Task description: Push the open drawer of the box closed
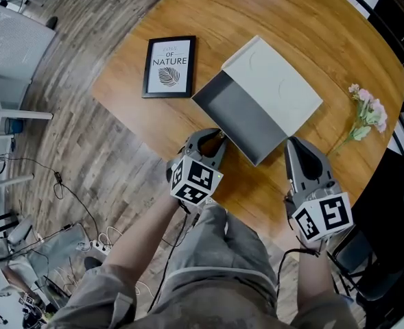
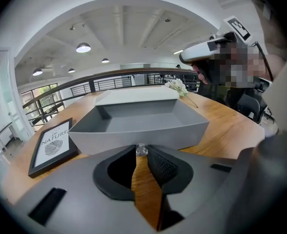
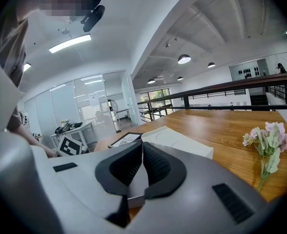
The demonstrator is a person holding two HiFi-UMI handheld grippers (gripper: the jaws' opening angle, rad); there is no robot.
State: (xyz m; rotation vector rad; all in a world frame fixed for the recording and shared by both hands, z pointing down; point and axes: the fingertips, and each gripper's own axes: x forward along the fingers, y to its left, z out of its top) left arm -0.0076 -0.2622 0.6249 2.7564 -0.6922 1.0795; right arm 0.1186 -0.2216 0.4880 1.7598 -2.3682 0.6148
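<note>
A white box lies on the round wooden table, and its grey drawer is pulled out toward me. My left gripper is at the drawer's front wall. In the left gripper view its jaws stand nearly together, with a small clear knob on the drawer front pinched between the tips. My right gripper is at the drawer's right front corner. In the right gripper view its tips meet, and the white box lies just beyond them.
A framed print lies left of the box. A sprig of pink flowers lies to its right. The table's near edge runs just under both grippers, with my legs below it. A dark chair stands at the right.
</note>
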